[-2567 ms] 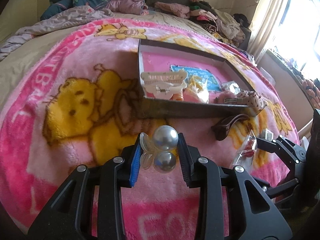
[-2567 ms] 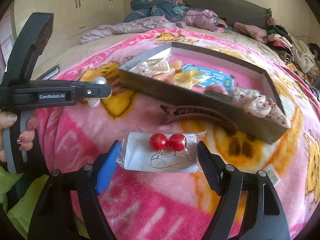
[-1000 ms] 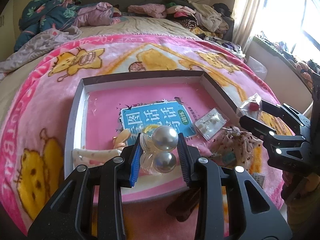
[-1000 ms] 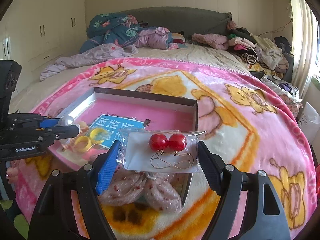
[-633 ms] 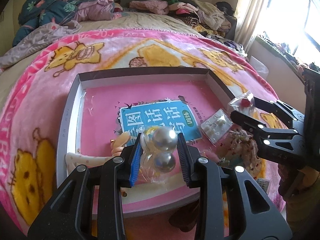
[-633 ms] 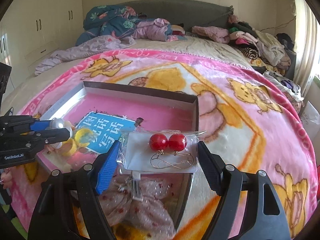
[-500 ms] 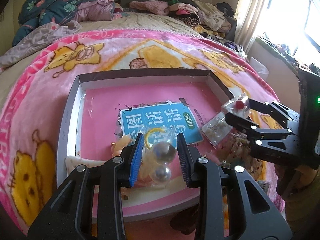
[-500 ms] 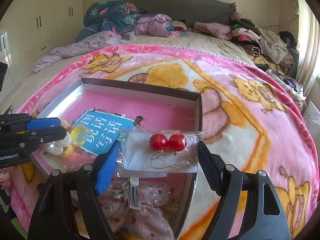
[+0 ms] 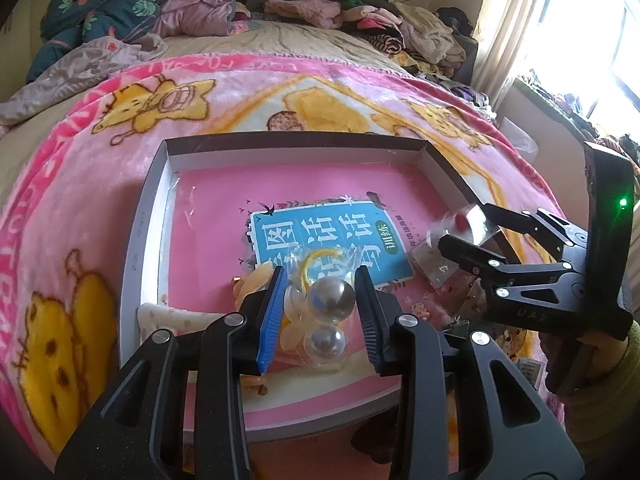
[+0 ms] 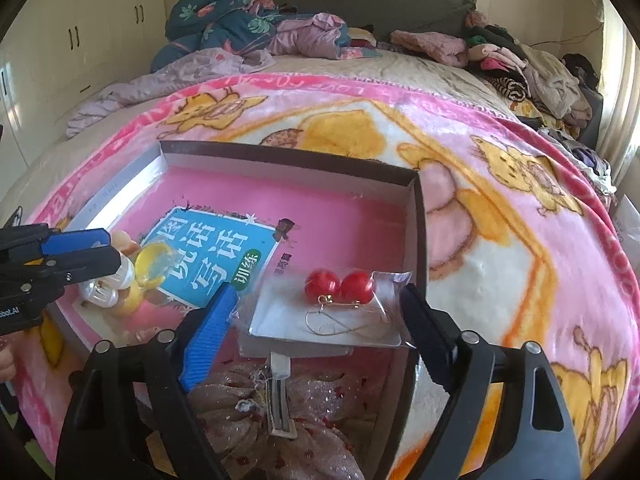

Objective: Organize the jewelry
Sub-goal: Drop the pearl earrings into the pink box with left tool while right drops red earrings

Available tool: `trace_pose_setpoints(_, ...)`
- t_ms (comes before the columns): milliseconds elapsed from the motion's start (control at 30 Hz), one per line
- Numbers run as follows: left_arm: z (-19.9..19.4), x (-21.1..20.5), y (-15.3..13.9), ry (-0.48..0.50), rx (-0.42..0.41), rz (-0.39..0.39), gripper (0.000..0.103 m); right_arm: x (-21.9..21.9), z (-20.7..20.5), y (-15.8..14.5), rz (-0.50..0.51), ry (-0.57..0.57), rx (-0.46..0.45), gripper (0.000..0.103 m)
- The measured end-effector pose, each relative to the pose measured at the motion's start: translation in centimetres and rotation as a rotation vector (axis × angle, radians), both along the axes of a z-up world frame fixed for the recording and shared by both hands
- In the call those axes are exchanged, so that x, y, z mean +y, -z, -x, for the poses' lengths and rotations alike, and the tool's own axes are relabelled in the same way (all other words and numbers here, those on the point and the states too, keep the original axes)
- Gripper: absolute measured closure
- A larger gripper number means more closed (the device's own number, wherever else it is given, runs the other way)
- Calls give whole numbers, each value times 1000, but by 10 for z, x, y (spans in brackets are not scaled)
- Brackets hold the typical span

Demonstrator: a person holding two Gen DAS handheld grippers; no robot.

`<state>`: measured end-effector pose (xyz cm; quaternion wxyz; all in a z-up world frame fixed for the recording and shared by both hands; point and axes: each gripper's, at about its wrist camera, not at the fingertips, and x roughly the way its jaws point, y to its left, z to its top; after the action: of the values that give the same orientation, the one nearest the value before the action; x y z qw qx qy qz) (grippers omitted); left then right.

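A shallow box with a grey rim [image 9: 140, 220] lies on the pink blanket, a blue booklet [image 9: 324, 240] on its pink floor. My left gripper [image 9: 320, 288] hangs over the box's near left corner. It is shut on a clear bag of pearl earrings [image 9: 330, 300]. My right gripper [image 10: 318, 300] is over the box's right side [image 10: 416, 220] and its jaws are opening. The bag of red ball earrings [image 10: 340, 286] lies tilted between them, clear of the blue pad. The left wrist view shows that bag blurred at the right gripper [image 9: 464, 226].
Inside the box are a cream claw clip [image 10: 104, 292], a yellow ring in a bag [image 10: 154, 260] and glittery pink fabric [image 10: 260, 428]. A dark hair clip [image 9: 368, 436] lies just outside the near wall. Piled clothes line the far bed [image 10: 280, 28]. A hand [image 9: 624, 360] holds the right gripper.
Both grippers came lower over the box. The right jaws widened and the red earring bag tipped loose between them. The pearl bag sits slightly lower between the left pads.
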<state>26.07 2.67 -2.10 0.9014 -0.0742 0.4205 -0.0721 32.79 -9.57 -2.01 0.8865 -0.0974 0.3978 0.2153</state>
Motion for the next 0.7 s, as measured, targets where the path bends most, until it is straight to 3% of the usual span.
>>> trace_pose_setpoints(467,22,-2,-19,-1,-29,13,64,-17,33,-34,-48,34,-60,13)
trace_pose_setpoints(700,37,-3,-37,-2,-60,9,41,-25,58,-52,-67,50,-96,9)
